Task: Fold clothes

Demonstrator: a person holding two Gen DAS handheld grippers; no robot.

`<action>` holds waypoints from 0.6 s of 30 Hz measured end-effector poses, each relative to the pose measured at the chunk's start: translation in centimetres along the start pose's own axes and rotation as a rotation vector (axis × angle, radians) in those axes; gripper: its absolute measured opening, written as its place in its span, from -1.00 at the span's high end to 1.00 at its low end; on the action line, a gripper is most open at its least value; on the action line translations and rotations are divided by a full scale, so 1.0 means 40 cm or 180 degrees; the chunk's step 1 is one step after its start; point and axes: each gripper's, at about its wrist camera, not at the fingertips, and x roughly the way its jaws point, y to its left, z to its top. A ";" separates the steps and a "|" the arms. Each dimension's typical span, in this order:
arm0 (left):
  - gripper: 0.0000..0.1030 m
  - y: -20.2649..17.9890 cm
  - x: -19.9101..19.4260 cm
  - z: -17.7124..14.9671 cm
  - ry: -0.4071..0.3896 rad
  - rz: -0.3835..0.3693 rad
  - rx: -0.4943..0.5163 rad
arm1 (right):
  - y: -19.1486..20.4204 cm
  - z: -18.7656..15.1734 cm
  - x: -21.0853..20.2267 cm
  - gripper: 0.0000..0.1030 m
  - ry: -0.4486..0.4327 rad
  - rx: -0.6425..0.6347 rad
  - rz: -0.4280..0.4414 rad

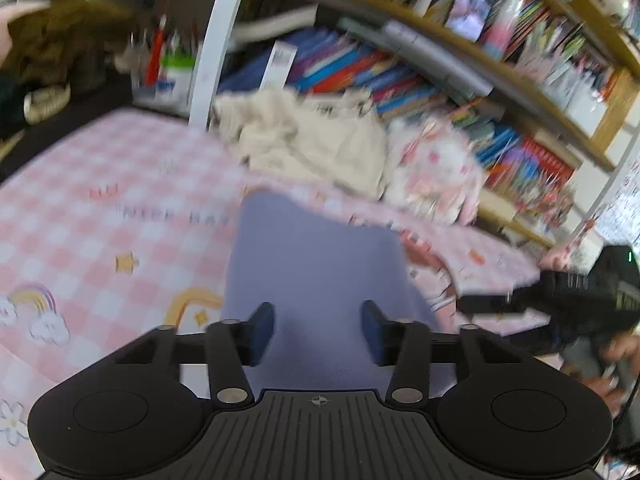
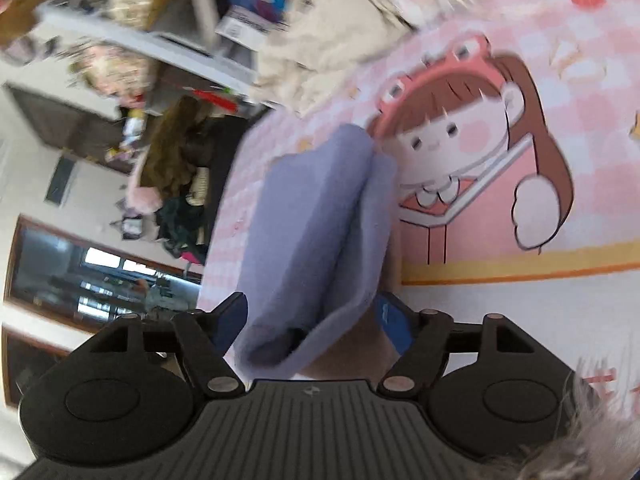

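A lavender cloth (image 1: 316, 264) lies on a pink checked bedsheet (image 1: 100, 216) printed with rainbows, stars and a cartoon girl (image 2: 460, 136). Both views are blurred.

In the left wrist view, the left gripper (image 1: 319, 326) hangs just above the near end of the cloth. Its blue-padded fingers (image 1: 262, 330) stand wide apart with nothing between them; the cloth only shows through the gap, running flat away toward the far side of the bed. The open fingers look placed to come down on this end.

In the right wrist view, the right gripper (image 2: 314, 320) is also spread wide. The cloth (image 2: 320, 220) bunches up between its fingers in a soft doubled ridge, and its near edge curls into the gap. The pads do not press it, so it seems to be resting there, not pinched. The doubled ridge suggests one fold is partly formed.

At the far edge of the bed sits a cream pile of clothing (image 1: 312, 136), with a pink patterned bundle (image 1: 436, 168) to its right, probably waiting their turn. Behind them a crowded bookshelf (image 1: 500, 92) fills the wall. The right gripper (image 1: 560, 300) shows dark at the right edge of the left view.
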 end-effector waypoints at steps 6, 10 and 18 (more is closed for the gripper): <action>0.45 -0.006 0.072 -0.090 0.0169 0.0101 0.0110 | 0.076 0.049 0.099 0.38 0.0034 -0.0311 -0.0475; 0.40 0.004 0.081 -0.080 0.0198 0.0092 0.0034 | 0.152 0.016 0.086 0.68 -0.0100 -0.1098 -0.0624; 0.34 -0.026 0.092 -0.072 0.0248 0.0230 0.0211 | 0.101 -0.019 0.069 0.55 -0.0261 -0.1457 -0.0863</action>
